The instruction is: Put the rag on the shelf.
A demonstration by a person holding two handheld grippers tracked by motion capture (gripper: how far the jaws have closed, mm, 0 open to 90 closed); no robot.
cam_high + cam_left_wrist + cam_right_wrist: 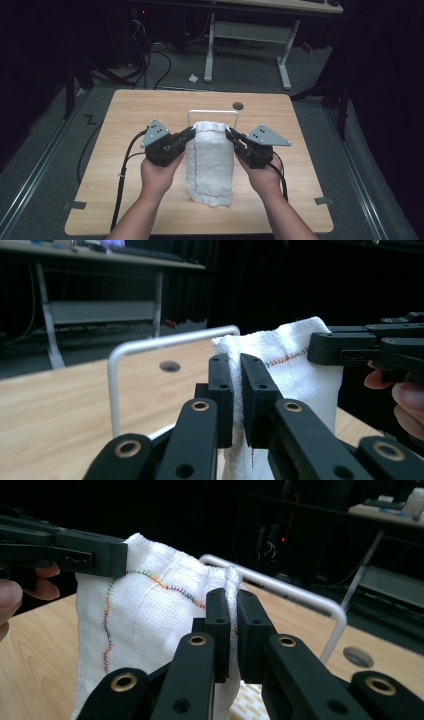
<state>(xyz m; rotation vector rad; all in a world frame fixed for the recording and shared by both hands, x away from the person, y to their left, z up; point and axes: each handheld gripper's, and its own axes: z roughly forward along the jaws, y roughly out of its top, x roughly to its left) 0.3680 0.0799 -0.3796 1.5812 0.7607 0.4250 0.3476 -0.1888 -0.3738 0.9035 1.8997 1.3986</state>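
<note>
A light wooden square table [125, 150] is bearing everything. Over its middle a white woven cloth with multicoloured edge stitching [210, 165] is hanging, its lower end resting on the tabletop. The left gripper [190, 133] is pinching the cloth's upper left corner with jaws nearly closed, and the right gripper [231, 134] is clamping the upper right corner likewise. Just behind the cloth a thin bent silver metal rail [212, 111] is standing upright.

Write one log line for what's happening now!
left gripper: shut on white cloth | right gripper: shut on white cloth | cloth: lifted before metal rail
</note>
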